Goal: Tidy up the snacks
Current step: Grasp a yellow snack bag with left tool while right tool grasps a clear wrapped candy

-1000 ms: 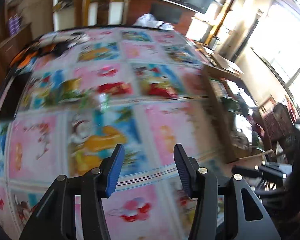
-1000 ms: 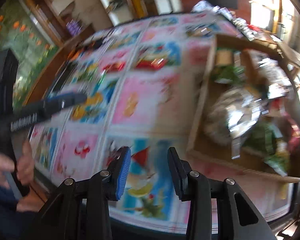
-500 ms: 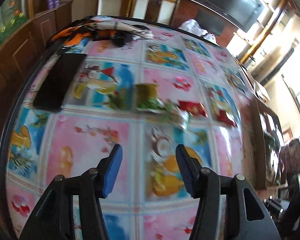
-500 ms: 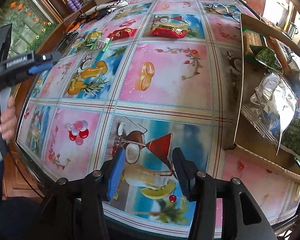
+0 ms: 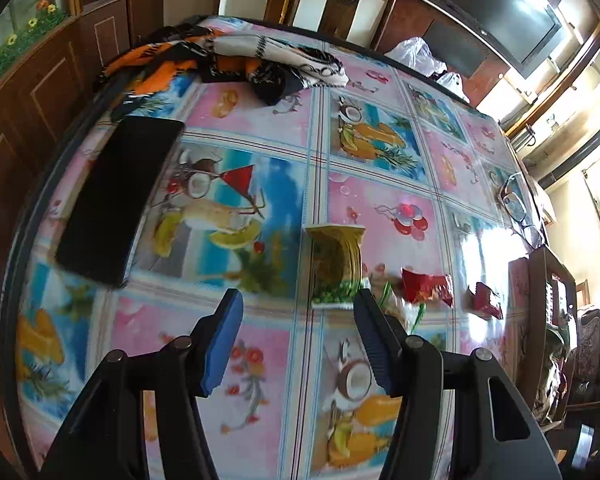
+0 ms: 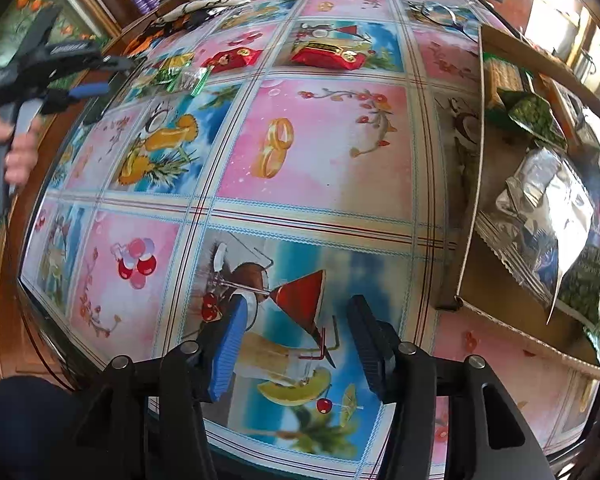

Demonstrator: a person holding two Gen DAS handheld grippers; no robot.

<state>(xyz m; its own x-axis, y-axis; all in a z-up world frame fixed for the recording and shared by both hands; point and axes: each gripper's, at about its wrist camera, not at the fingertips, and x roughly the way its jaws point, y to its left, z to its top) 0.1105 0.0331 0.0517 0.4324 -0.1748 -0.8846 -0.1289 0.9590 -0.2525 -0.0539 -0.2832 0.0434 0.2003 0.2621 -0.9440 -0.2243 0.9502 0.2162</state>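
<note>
2 red packets (image 6: 327,54), 1 cardboard box (image 6: 470,216), 1 phone (image 5: 116,196), 1 pair of glasses (image 6: 444,16)

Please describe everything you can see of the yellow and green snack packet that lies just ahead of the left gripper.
The yellow and green snack packet is a small glossy pouch, yellow over most of its face, with a green picture and a white sealed edge at its near end. It lies flat on the tablecloth, long side pointing away from the camera. A clear wrapper with green stripes lies against its right corner. Nothing grips it: the left gripper is open, short of it.
</note>
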